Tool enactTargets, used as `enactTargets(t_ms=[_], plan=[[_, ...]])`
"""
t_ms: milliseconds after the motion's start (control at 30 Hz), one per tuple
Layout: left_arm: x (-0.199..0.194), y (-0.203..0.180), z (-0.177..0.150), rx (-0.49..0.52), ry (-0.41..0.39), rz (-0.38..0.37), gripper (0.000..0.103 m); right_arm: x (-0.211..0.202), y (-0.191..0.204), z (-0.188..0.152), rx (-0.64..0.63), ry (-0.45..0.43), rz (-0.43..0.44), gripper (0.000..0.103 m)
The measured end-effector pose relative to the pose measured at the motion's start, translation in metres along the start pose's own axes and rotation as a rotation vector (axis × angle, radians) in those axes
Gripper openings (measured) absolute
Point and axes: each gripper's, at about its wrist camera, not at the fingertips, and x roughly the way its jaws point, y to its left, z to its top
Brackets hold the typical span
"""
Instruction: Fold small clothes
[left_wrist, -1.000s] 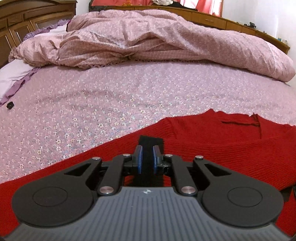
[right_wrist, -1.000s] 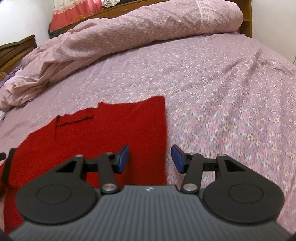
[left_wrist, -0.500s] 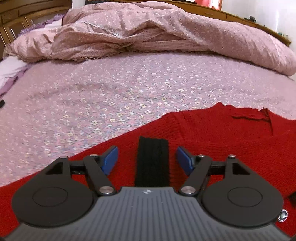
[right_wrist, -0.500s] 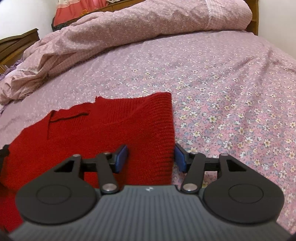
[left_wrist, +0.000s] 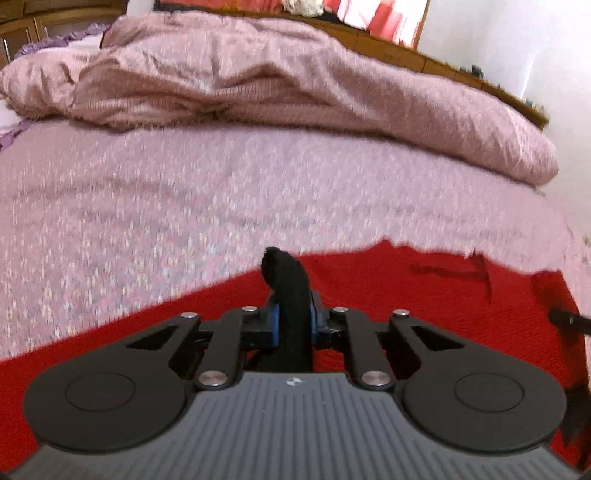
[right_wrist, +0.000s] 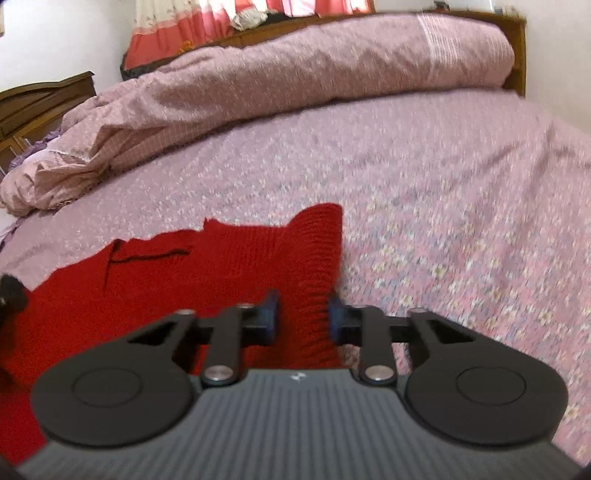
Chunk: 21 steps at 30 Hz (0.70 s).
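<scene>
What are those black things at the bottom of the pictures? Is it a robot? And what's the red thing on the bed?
It is no robot. A person holds one grabbing tool in each hand, and each tool carries a small camera looking forward along its jaws. So one picture comes from the left gripper, the other from the right gripper. The black rounded shapes are the tools themselves, seen from behind.

The red thing is a knitted sweater lying on a bed with a flowery pink sheet. A bunched-up quilt sits further back.

The left jaws are closing on a black band of the sweater. The right jaws are closing on the sweater's red edge. The person probably means to lift and fold it.
</scene>
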Motion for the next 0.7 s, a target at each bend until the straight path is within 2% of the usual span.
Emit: enactTargets(t_ms=[33, 67, 167, 300, 400, 500, 567, 600, 700], plan=[[-0.001, 0.0, 0.004, -0.009, -0.014, -0.004, 0.017, -0.004, 0.0, 0.0, 0.002, -0.021, 0.009, 0.022], [0.001, 0.0, 0.007, -0.019, -0.026, -0.01, 0.017, -0.007, 0.0, 0.001, 0.001, -0.04, 0.001, 0.017], [0.015, 0.0, 0.013, -0.02, -0.013, -0.01, 0.017, -0.014, -0.006, 0.003, 0.038, -0.09, -0.025, 0.017], [0.047, 0.0, 0.006, 0.0, 0.056, 0.019, 0.017, 0.004, -0.016, -0.001, 0.085, -0.054, -0.059, 0.017], [0.057, 0.003, 0.002, 0.0, 0.063, 0.026, 0.02, 0.011, -0.022, -0.004, 0.117, -0.047, -0.068, 0.021], [0.058, 0.002, 0.004, 0.018, 0.067, 0.049, 0.028, 0.015, -0.024, -0.003, 0.124, -0.039, -0.085, 0.027], [0.056, 0.0, 0.004, 0.045, 0.064, 0.076, 0.04, 0.016, -0.023, -0.003, 0.12, -0.036, -0.09, 0.031], [0.053, -0.001, 0.004, 0.055, 0.062, 0.091, 0.043, 0.015, -0.023, -0.004, 0.118, -0.037, -0.093, 0.034], [0.045, 0.002, 0.006, 0.034, 0.074, 0.112, 0.052, 0.013, -0.021, -0.001, 0.108, -0.031, -0.103, 0.043]])
